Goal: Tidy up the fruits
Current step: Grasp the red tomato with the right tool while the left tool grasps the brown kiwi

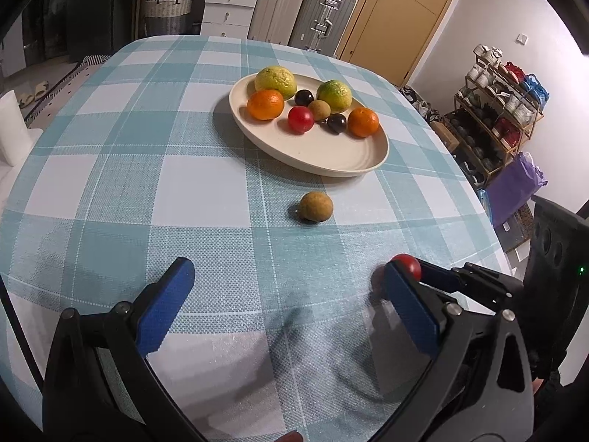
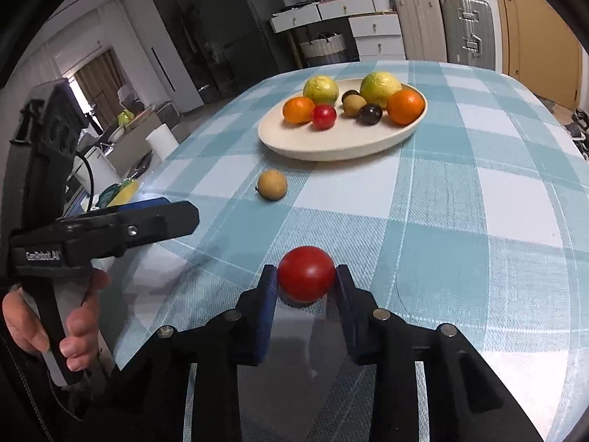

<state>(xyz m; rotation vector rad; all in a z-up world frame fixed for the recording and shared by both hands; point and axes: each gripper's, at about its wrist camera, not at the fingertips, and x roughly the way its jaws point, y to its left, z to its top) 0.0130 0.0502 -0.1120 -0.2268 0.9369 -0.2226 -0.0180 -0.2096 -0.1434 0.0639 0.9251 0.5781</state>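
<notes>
Woven checked cloth (image 2: pixel 460 221) – matt; the red fruit (image 2: pixel 306 273) glossy and smooth, the cream plate (image 2: pixel 294 147) dull-glazed.

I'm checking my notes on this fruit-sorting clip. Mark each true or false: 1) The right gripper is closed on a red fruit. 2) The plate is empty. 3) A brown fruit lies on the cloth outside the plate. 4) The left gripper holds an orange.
1) True: the right gripper pinches the red fruit.
2) False: the plate holds several fruits.
3) True: the brown fruit lies on the cloth, apart from the plate.
4) False: the left gripper is open and empty.
</notes>
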